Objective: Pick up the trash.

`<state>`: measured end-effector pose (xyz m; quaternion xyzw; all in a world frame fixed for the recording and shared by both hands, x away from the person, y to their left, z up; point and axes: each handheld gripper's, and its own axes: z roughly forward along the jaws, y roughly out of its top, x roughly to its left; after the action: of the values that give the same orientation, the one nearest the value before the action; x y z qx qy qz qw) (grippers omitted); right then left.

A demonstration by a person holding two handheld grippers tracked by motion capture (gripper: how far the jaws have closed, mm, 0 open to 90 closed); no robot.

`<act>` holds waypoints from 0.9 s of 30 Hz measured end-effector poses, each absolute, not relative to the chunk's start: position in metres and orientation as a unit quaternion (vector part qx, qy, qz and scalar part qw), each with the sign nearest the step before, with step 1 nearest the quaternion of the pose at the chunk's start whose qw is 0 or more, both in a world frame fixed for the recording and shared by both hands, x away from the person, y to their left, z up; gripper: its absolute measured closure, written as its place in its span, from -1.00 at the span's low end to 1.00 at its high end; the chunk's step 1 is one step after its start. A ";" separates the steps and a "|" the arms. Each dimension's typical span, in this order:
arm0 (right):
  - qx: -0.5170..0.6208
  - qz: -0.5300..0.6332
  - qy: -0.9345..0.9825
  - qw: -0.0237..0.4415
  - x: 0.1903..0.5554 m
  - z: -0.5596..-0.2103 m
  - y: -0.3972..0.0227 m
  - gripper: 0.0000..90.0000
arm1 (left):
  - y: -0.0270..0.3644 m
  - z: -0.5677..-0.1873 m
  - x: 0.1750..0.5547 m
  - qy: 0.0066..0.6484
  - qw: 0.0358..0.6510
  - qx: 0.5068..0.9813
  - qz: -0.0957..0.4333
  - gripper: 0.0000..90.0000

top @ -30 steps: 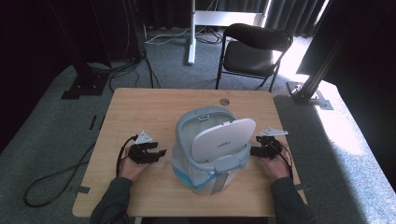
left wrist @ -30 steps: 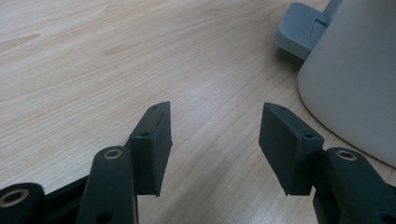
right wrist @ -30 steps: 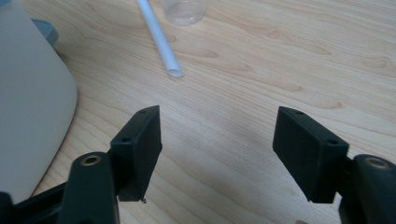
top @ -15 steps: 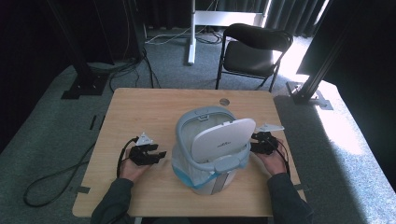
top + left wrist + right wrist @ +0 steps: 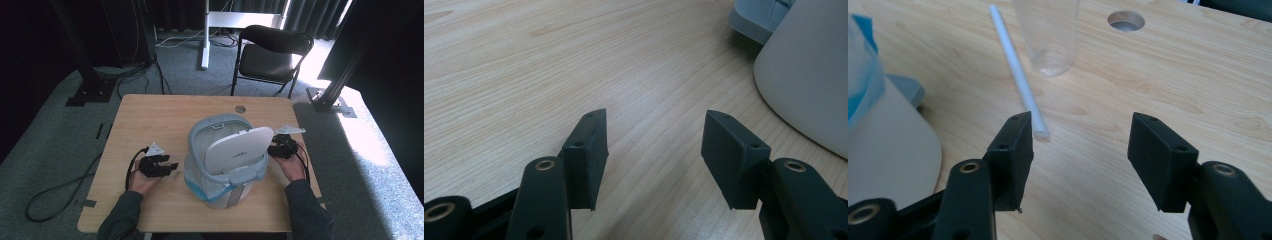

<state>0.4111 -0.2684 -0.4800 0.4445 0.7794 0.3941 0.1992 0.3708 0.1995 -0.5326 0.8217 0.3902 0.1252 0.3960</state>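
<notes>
A pale wooden table (image 5: 150, 120) with a smooth, matt grain is seen. The bin (image 5: 227, 160) looks of matt grey-white plastic, lined with a thin blue bag (image 5: 197, 187). Clear glossy plastic forms the cup (image 5: 1048, 35); the straw (image 5: 1018, 70) is matt white.

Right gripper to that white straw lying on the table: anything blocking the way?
Nothing visible blocks it. The right gripper has its jaws open and empty, and the white straw lies flat on bare table, its near end just ahead of one jaw. The clear cup stands beyond, beside the straw.
</notes>
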 end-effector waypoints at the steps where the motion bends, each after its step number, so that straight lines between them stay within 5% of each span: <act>1: 0.447 0.397 0.777 0.198 0.412 -0.480 -0.269 -0.07 | 0.199 -0.533 0.371 0.390 0.395 0.822 0.125 -0.01; 27: 0.461 0.416 0.755 0.212 0.432 -0.457 -0.271 -0.14 | 0.197 -0.536 0.372 0.387 0.392 0.826 0.119 -0.01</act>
<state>0.4322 -0.2707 -0.4567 0.4614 0.7546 0.4157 0.2118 0.3720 0.1974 -0.5361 0.8258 0.3874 0.1192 0.3923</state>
